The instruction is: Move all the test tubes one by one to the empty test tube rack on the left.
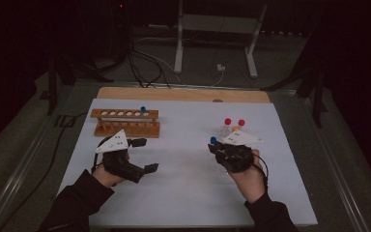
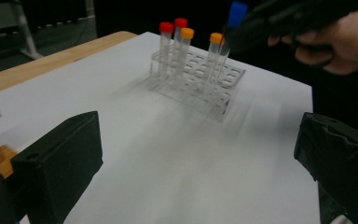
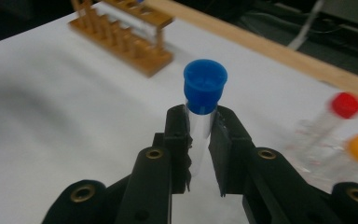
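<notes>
We have a blue-capped tube (image 3: 200, 100) clamped in the right gripper (image 3: 199, 140), jaws closed on the glass just under the cap, held above the bench (image 1: 183, 169) beside the clear rack (image 2: 196, 81). We judge this a transfer to the wooden rack (image 1: 125, 122), where one blue-capped tube already stands. Our left gripper (image 1: 142, 155) hovers empty, jaws wide apart. Next we must carry the tube across, keep it upright, and line it over a free hole.

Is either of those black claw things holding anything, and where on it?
The right gripper holds a blue-capped test tube, jaws clamped on the clear tube just below the cap. The left gripper is open, holding nothing.
</notes>
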`<act>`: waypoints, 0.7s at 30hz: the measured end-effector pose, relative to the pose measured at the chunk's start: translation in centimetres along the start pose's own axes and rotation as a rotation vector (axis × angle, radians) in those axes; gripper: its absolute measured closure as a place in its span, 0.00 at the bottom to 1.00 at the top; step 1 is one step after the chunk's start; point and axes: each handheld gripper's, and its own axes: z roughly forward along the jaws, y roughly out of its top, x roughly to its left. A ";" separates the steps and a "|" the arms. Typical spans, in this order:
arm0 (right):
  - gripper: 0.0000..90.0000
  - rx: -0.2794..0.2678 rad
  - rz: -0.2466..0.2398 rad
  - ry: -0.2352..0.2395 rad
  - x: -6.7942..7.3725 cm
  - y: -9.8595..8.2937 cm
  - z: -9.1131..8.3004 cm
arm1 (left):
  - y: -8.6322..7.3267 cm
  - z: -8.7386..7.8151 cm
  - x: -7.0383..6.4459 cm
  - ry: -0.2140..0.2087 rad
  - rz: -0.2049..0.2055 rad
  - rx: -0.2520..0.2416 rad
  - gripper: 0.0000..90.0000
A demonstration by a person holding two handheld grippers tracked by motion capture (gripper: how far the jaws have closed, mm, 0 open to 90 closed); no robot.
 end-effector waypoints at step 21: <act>0.86 0.046 -0.053 0.161 4.6 -1.7 2.8 | 2.4 5.3 -2.2 -0.093 0.058 -0.005 0.20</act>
